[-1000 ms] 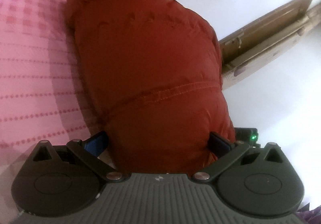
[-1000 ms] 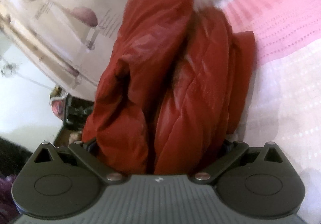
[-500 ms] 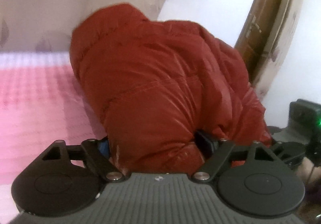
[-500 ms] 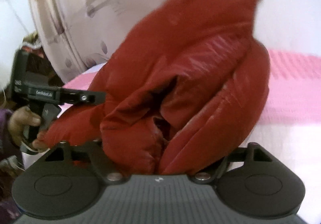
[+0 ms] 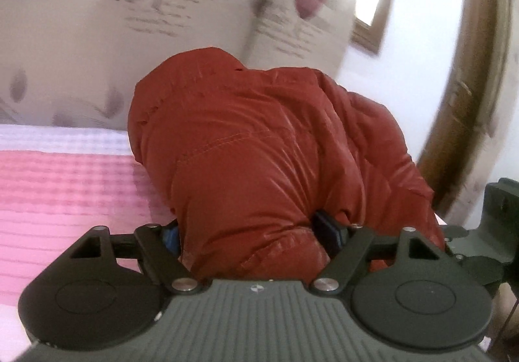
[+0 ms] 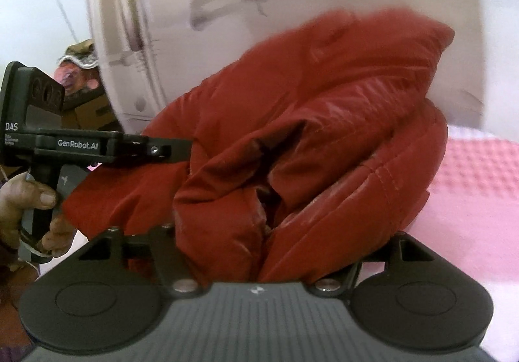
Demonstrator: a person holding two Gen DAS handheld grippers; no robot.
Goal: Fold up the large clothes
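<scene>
Both tongs clamp the red puffer jacket (image 5: 259,161), bunched centre frame: left tongs (image 5: 253,232), right tongs (image 6: 259,251). Pink checked bed cover (image 5: 65,193) lower left, patterned curtain (image 5: 97,37) above, wooden door (image 5: 460,86) right.

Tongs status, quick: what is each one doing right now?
Left tongs: closed on a thick bunch of the red puffer jacket.
Right tongs: closed on the bunched red puffer jacket too.
</scene>
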